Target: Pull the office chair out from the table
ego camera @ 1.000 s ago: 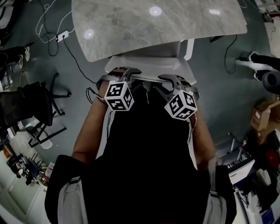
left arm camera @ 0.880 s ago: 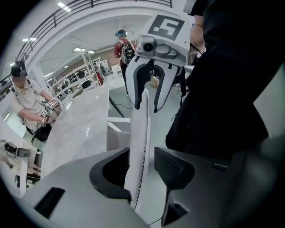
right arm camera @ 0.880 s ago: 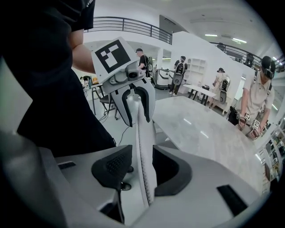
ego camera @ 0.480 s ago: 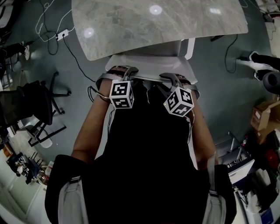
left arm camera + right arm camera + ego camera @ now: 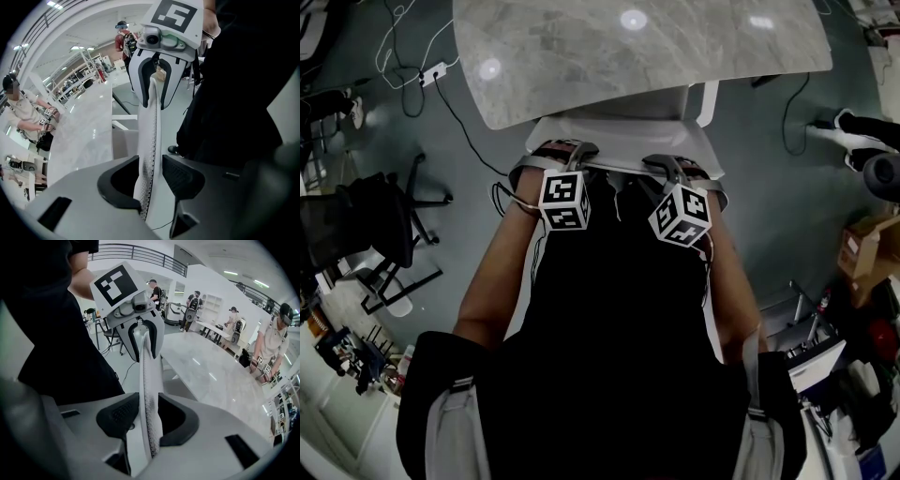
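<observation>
Lower now, my left tongs [image 5: 571,149] and right tongs [image 5: 667,161] straddle the chair [image 5: 619,128] at its backrest top. Both are spread, not pinching; the right just widened. Chair sits tucked under the counter [image 5: 637,56] at 12 o'clock. Black chair [image 5: 366,220] at 9, cable [image 5: 450,111] at 10.

The tabletop [image 5: 609,56] is grey marble-look stone, polished and glossy with lamp glints. The chair back [image 5: 151,140] is white, matt and finely perforated; the black pads [image 5: 117,415] look dull and dimpled.
</observation>
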Demonstrator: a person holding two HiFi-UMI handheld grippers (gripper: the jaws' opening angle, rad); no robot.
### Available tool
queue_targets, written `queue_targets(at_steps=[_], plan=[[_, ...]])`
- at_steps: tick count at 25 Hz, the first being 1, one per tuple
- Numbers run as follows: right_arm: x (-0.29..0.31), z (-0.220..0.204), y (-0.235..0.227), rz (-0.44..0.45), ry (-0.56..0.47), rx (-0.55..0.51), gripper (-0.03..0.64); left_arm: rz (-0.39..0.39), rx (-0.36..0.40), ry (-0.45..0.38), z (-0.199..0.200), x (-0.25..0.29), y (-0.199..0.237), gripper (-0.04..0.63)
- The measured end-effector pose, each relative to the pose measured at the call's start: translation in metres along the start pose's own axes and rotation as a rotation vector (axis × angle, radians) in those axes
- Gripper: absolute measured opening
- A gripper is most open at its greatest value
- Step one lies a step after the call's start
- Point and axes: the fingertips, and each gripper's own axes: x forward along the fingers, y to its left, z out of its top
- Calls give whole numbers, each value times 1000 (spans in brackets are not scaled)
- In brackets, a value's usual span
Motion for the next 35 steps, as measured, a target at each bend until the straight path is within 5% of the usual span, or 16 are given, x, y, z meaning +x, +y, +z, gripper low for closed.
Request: queue_targets(at_steps=[35], plan=[[7, -9, 7, 5, 45, -30, 112, -6, 16, 42, -2, 3, -4, 112]])
